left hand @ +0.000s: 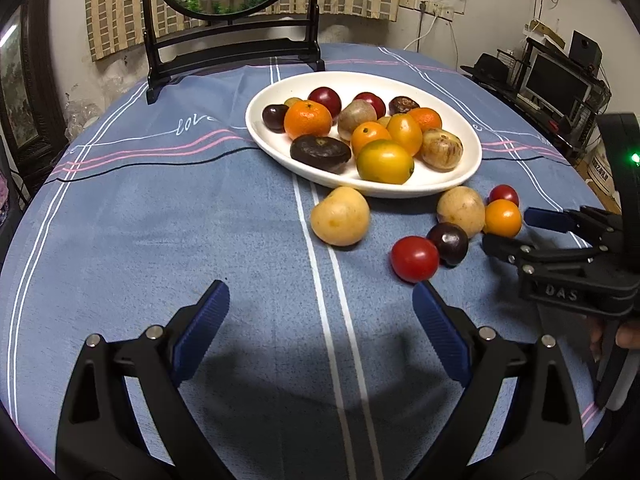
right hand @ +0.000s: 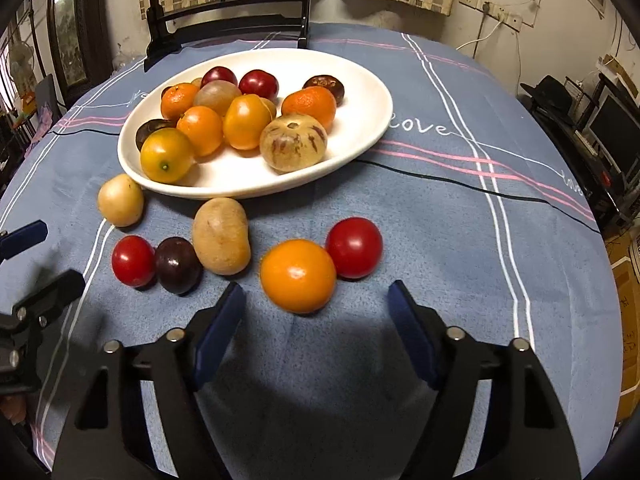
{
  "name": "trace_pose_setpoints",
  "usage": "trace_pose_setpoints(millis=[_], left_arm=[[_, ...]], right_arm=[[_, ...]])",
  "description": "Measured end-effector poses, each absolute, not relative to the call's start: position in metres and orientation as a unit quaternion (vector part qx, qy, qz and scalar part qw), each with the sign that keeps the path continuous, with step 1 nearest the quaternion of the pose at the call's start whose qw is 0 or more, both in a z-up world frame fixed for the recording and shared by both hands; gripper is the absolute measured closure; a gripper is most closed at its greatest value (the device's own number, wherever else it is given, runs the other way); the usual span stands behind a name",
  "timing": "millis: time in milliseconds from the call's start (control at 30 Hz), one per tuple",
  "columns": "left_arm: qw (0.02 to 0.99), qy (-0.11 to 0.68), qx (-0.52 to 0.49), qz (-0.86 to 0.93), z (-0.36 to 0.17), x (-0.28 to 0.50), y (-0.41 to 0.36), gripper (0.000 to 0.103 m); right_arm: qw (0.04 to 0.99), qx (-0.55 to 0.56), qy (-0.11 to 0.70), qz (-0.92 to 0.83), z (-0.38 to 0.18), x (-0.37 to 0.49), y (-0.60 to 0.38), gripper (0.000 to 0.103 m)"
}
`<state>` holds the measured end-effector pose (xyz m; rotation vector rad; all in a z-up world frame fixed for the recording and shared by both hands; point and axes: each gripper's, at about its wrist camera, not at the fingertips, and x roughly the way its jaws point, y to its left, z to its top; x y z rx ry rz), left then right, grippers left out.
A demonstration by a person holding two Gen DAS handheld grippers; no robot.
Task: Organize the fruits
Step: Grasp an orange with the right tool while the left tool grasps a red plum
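Observation:
A white oval plate (left hand: 460, 178) (right hand: 360, 136) holds several oranges, plums and other fruits. Loose on the cloth in front of it lie two tan fruits (left hand: 340, 216) (right hand: 221, 236), a red tomato (left hand: 415, 259) (right hand: 133, 261), a dark plum (left hand: 448, 243) (right hand: 178, 265), an orange fruit (left hand: 503, 218) (right hand: 298, 276) and a second red tomato (left hand: 504, 195) (right hand: 354, 253). My left gripper (left hand: 320, 304) is open and empty, just short of the red tomato. My right gripper (right hand: 316, 300) (left hand: 508, 228) is open and empty, right behind the orange fruit.
A blue striped tablecloth (left hand: 200, 220) covers the round table. A black framed stand with a round picture (left hand: 232, 12) stands at the table's far edge behind the plate. Shelves with a monitor (left hand: 556, 84) stand off to the right.

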<state>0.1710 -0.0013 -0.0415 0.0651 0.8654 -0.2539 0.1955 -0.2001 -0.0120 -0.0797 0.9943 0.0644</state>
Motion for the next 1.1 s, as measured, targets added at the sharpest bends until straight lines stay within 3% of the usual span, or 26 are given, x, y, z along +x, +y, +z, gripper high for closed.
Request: trace_pose_setpoints(millis=[233,267,300,667,833,1100], left_arm=[[0.896,0.424,0.035,-0.126,-0.044,0.171,-0.004,0.008],[0.896,0.425,0.036,-0.127,-0.044,0.171,-0.005,0.008],[0.895,0.426,0.036,-0.128,-0.044,0.171,-0.005,0.008],[0.875,0.460,0.029,-0.146,-0.050,0.181,-0.028,0.009],[0.864,0.480,0.033,-0.149,-0.059,0.188,-0.041,0.029],[0.864,0.482,0.053,-0.137,-0.057,0.194,-0.056,0.040]], right_arm=[[0.880,-0.042,0.473,0.027,-0.010,0.204,-0.197,0.053],[0.879,-0.038,0.474,0.032,-0.010,0.202,-0.198,0.063],[0.879,-0.036,0.474,0.034,-0.010,0.202,-0.199,0.065],[0.889,-0.020,0.455,0.036,0.000,0.168,-0.222,0.065],[0.892,-0.009,0.450,0.041,0.002,0.156,-0.233,0.065],[0.893,0.000,0.447,0.058,0.000,0.146,-0.234,0.065]])
